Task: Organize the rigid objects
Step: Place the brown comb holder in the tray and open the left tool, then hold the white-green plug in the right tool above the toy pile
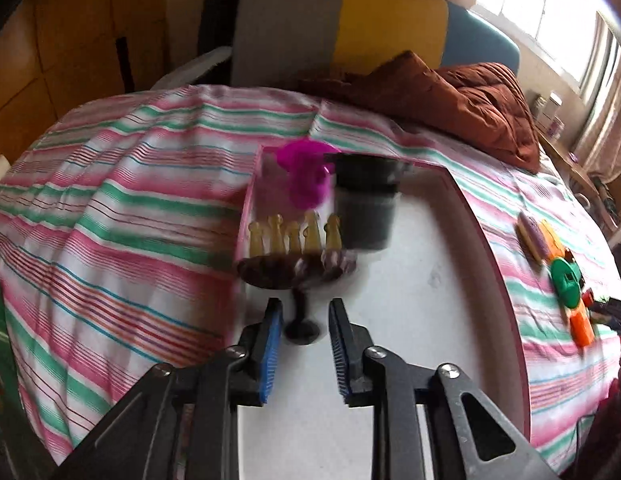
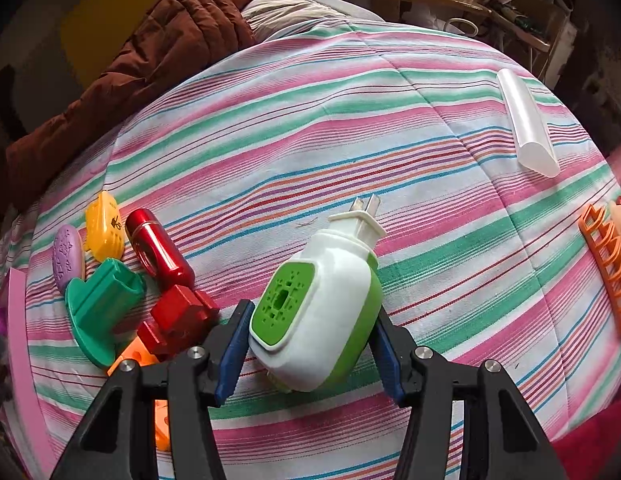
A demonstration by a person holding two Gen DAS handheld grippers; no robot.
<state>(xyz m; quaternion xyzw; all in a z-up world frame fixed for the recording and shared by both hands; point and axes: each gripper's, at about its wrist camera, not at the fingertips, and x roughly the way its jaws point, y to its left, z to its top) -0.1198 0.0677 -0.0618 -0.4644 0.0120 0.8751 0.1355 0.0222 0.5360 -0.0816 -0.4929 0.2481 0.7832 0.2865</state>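
On a white tray with a pink rim (image 1: 422,280) stand a black pot (image 1: 366,208), a magenta object (image 1: 306,176), several pale yellow pieces (image 1: 294,236) and a dark stemmed goblet (image 1: 278,270). My left gripper (image 1: 306,320) is open around the goblet's stem and foot, with a gap on both sides. In the right wrist view my right gripper (image 2: 310,344) is shut on a white and green plug-in device (image 2: 322,312), whose prongs point away, just above the striped bedsheet (image 2: 350,140).
Left of the right gripper lie a red cylinder (image 2: 158,248), a green piece (image 2: 102,304), a yellow piece (image 2: 104,226), a purple oval (image 2: 66,258), a red block (image 2: 178,320). A white tube (image 2: 528,124) and an orange rack (image 2: 608,268) lie right. A brown quilt (image 1: 450,100) lies behind.
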